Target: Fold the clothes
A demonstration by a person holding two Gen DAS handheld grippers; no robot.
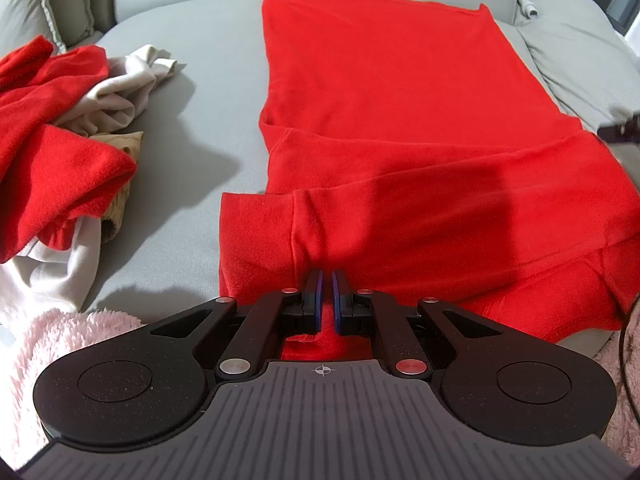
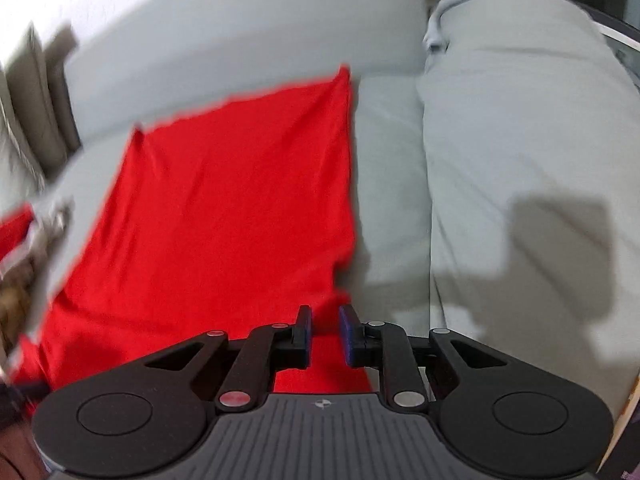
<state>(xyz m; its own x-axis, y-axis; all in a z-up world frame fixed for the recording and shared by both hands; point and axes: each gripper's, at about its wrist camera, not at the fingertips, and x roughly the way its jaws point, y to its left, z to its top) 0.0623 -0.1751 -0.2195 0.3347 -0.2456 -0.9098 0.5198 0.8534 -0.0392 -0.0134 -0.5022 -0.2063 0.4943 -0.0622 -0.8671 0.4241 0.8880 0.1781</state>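
Jaws on your left gripper (image 1: 326, 280) are pressed nearly together, pinching a bunched fold of the red fleece garment (image 1: 400, 120) at its near edge. On your right gripper (image 2: 325, 316) the jaws stand a little apart, red cloth showing in the gap, but the pads do not look pressed on it; that view is blurred, so I cannot be sure.

You have the red fleece garment spread flat along the pale grey sofa seat (image 1: 200, 120), a sleeve or flap already laid across its near part. This reads as the middle of the fold: one near corner gripped, the other not yet taken. Your next move likely calls for closing the right jaws on the near right edge, then carrying both corners toward the far hem together, keeping the cloth taut so it does not crease.

To the left sits a heap of unfolded clothes in red and cream (image 1: 68, 120), well apart from the garment. A grey cushion (image 2: 520, 160) lies just beside its right edge, the sofa back behind it.
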